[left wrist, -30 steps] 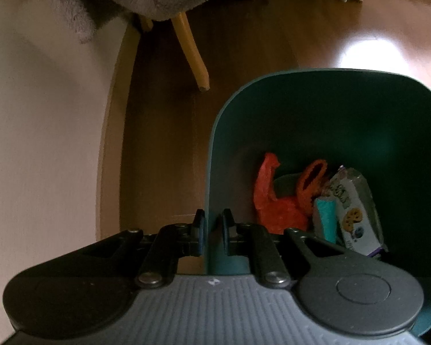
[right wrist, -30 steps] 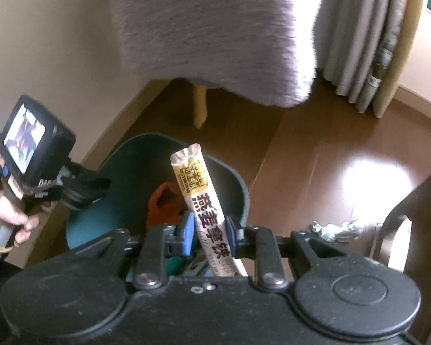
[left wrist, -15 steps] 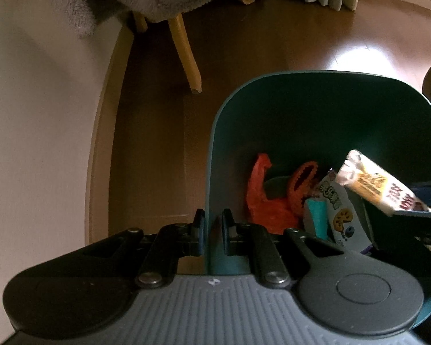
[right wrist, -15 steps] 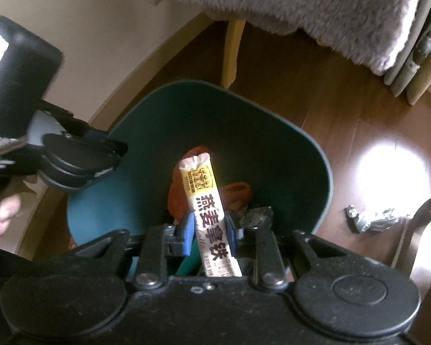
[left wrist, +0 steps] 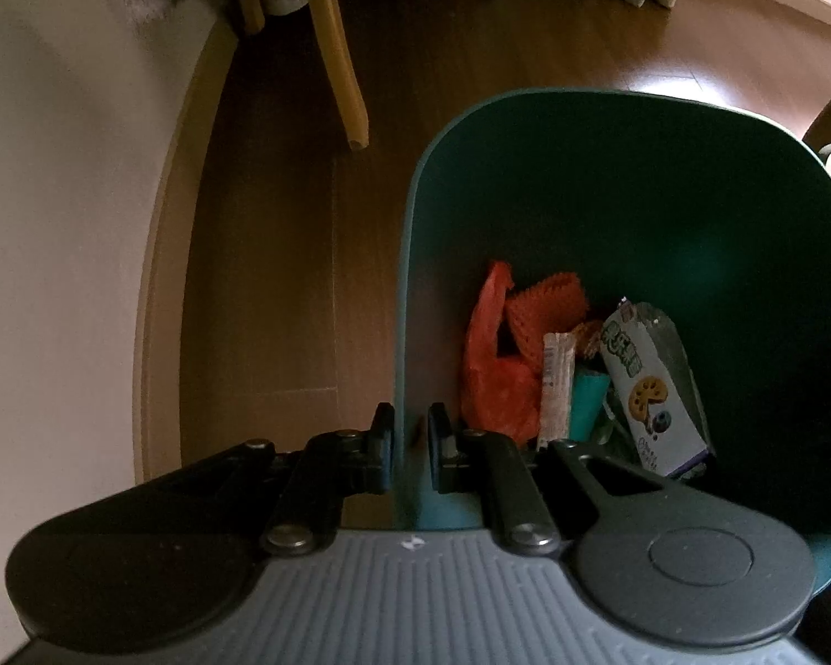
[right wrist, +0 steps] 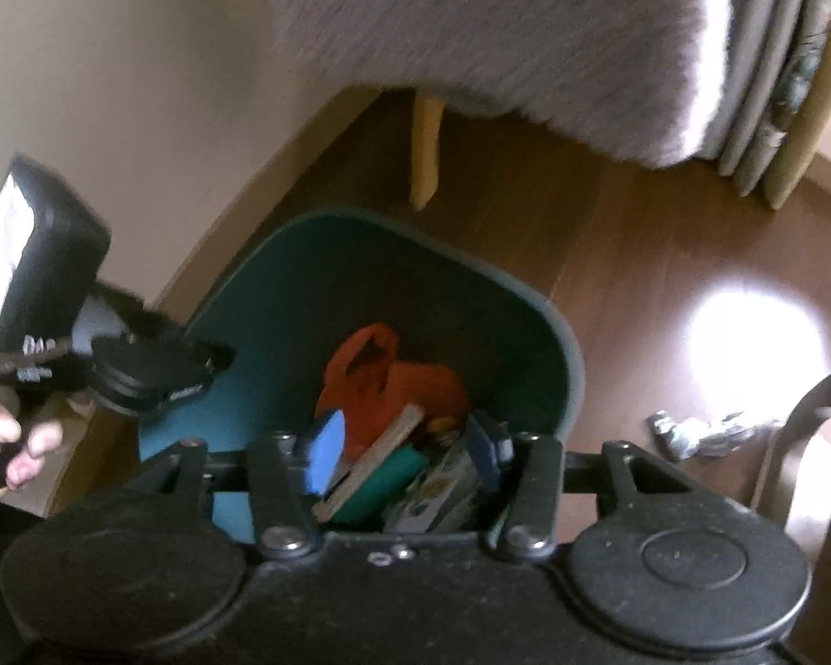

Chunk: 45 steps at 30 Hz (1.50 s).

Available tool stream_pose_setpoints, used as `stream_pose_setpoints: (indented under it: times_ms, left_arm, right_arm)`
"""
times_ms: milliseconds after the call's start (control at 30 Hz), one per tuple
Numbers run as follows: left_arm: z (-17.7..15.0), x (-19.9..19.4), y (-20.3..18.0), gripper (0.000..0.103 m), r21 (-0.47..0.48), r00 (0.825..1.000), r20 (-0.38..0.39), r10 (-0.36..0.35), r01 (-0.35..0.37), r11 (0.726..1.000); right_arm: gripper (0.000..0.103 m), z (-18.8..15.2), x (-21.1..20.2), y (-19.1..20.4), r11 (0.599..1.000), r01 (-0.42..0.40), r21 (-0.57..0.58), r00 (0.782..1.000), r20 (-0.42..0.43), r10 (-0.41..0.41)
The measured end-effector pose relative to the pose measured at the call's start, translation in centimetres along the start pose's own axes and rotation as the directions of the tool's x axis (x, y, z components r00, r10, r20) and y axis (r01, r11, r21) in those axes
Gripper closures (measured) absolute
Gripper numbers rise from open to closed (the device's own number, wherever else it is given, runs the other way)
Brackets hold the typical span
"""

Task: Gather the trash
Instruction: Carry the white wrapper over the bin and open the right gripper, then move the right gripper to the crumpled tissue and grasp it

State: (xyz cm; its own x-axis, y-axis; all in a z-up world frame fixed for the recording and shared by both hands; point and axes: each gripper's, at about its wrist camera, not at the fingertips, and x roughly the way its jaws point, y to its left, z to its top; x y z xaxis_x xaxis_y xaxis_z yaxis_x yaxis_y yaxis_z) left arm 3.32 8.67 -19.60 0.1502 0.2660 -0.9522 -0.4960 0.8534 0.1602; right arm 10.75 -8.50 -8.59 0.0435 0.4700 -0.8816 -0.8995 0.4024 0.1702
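A dark green trash bin [left wrist: 581,97] stands on the wood floor. My left gripper [left wrist: 411,438] is shut on the bin's near wall, one finger inside and one outside. In the right wrist view that gripper [right wrist: 155,371] shows at the bin's [right wrist: 415,227] left rim, with a person's hand [right wrist: 5,426] behind it. My right gripper [right wrist: 407,449] hangs over the bin and its jaws are opening, the pads pressing on nothing. The long snack wrapper [left wrist: 557,388] lies loose in the bin, leaning on an orange bag [left wrist: 493,377] beside a cookie packet [left wrist: 648,388].
Crumpled foil [right wrist: 698,432] lies on the floor right of the bin, next to a dark chair frame [right wrist: 803,443]. A yellow chair leg [left wrist: 340,72] and a grey fuzzy blanket [right wrist: 526,27] are beyond the bin. The wall [left wrist: 55,221] runs close along the left.
The right gripper's jaws have spread and the snack wrapper they held has dropped into the bin. The left gripper keeps its hold on the bin's wall.
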Motion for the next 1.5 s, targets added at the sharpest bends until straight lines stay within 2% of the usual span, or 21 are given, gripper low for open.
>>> stream_pose_setpoints:
  times_ms: [167, 300, 400, 467, 533, 667, 767, 833, 1033, 1200, 1233, 1267, 1400, 1467, 1500]
  left_arm:
    - [-0.1, 0.3, 0.3, 0.089, -0.006, 1.0, -0.005, -0.01, 0.01, 1.0]
    - [-0.5, 0.2, 0.4, 0.085, 0.001, 1.0, 0.002, -0.01, 0.01, 1.0]
    - [-0.7, 0.2, 0.5, 0.067, 0.009, 1.0, 0.01, 0.001, -0.001, 1.0]
    - [-0.7, 0.2, 0.6, 0.043, 0.009, 1.0, 0.012, -0.001, 0.001, 1.0]
    - [-0.9, 0.2, 0.6, 0.037, 0.006, 1.0, 0.02, 0.002, -0.002, 1.0]
    - [-1.2, -0.4, 0.2, 0.037, 0.014, 0.998, 0.06, 0.018, -0.019, 1.0]
    - [-1.3, -1.3, 0.2, 0.037, 0.012, 0.994, 0.105, 0.018, -0.02, 1.0]
    - [-1.4, -1.4, 0.1, 0.037, 0.013, 0.993, 0.115, -0.009, 0.008, 1.0]
    - [-2.6, -0.2, -1.2, 0.037, 0.065, 0.995, 0.092, -0.032, 0.026, 0.998]
    - [-3.5, 1.3, -2.8, 0.038, 0.127, 0.999, 0.037, -0.023, 0.018, 0.992]
    - [-3.6, 1.5, -3.0, 0.043, 0.131, 0.999, 0.027, -0.022, 0.018, 0.991]
    - [-3.6, 1.8, -3.1, 0.053, 0.137, 1.0, 0.015, -0.019, 0.017, 0.99]
    - [-3.7, 2.1, -3.1, 0.07, 0.138, 0.999, 0.015, 0.033, -0.035, 0.99]
    - [-3.6, 2.4, -2.8, 0.08, 0.126, 0.999, 0.006, 0.053, -0.054, 0.991]
    - [-3.5, 2.5, -2.8, 0.082, 0.124, 0.998, -0.001, 0.062, -0.062, 0.99]
  right_arm:
    - [0.04, 0.4, -1.7, -4.6, 0.994, 0.063, 0.091, 0.996, 0.051, -0.068]
    - [0.039, -0.2, -0.7, -9.3, 0.971, 0.166, 0.172, 0.985, 0.027, -0.173]
    - [0.038, -0.9, 1.9, -13.8, 0.937, 0.247, 0.246, 0.969, -0.039, -0.245]
    - [0.033, -1.0, 3.9, -16.6, 0.916, 0.283, 0.285, 0.959, -0.084, -0.271]
    - [0.026, -1.3, 6.2, -19.1, 0.893, 0.305, 0.331, 0.952, -0.12, -0.281]
    - [0.014, -1.8, 11.5, -23.2, 0.847, 0.331, 0.415, 0.943, -0.181, -0.28]
    - [0.013, -2.5, 15.3, -25.5, 0.815, 0.341, 0.468, 0.938, -0.22, -0.267]
    - [0.013, -3.0, 17.4, -26.5, 0.794, 0.359, 0.49, 0.931, -0.242, -0.272]
    - [0.015, -5.0, 23.1, -29.2, 0.711, 0.393, 0.583, 0.918, -0.299, -0.262]
    - [0.021, -5.4, 25.5, -29.0, 0.701, 0.401, 0.59, 0.914, -0.314, -0.258]
    - [0.023, -5.5, 25.8, -28.9, 0.699, 0.406, 0.588, 0.911, -0.321, -0.259]
    - [0.026, -5.6, 26.1, -28.8, 0.699, 0.412, 0.585, 0.908, -0.328, -0.26]
    - [0.036, -6.1, 26.6, -27.9, 0.715, 0.419, 0.56, 0.902, -0.344, -0.259]
    - [0.053, -6.2, 26.6, -27.4, 0.728, 0.42, 0.542, 0.901, -0.346, -0.262]
    - [0.056, -6.1, 26.6, -27.1, 0.737, 0.43, 0.522, 0.896, -0.349, -0.275]
